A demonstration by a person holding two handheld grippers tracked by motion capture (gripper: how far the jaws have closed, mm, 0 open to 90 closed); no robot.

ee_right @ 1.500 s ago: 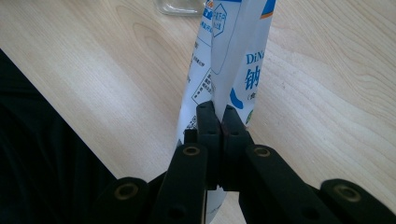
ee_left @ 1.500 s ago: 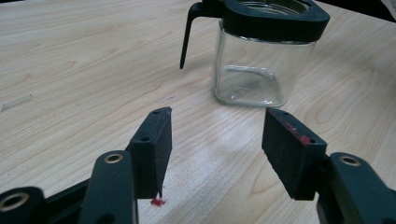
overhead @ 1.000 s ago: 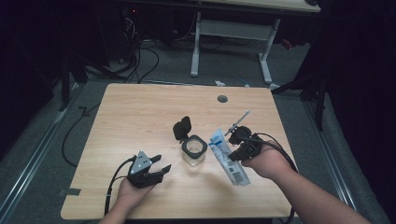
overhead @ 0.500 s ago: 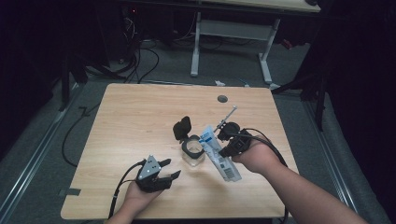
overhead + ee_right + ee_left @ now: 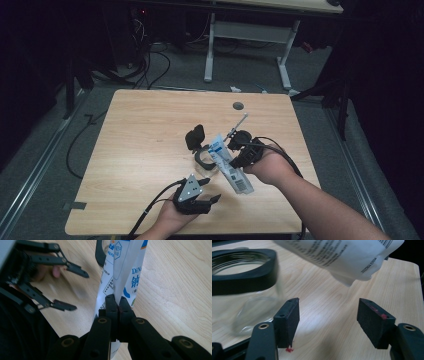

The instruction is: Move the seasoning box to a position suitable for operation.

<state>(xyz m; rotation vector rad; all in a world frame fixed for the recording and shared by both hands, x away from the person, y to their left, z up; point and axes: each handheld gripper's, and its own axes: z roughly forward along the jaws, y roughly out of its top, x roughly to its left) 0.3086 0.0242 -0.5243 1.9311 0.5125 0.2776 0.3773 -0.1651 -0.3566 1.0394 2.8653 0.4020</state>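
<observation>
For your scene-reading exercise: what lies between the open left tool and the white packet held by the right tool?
Bare wooden table. In the left gripper view, the left tool stands open below the white packet, with the glass jar off to one side.

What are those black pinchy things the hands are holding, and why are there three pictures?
A person holds a hand tool in each hand; each tool ends in a claw with two black jaws. One picture comes from a camera high above the wooden table. The other two come from small cameras riding on each claw, looking along its jaws.

On the table stands a clear glass jar with a black rim and its black lid flipped up. The right claw is pinched shut on a white and blue packet, holding it tilted, its upper end over the jar. The left claw is open with nothing between its jaws; they have just been opening, and it sits near the packet's lower end.
</observation>
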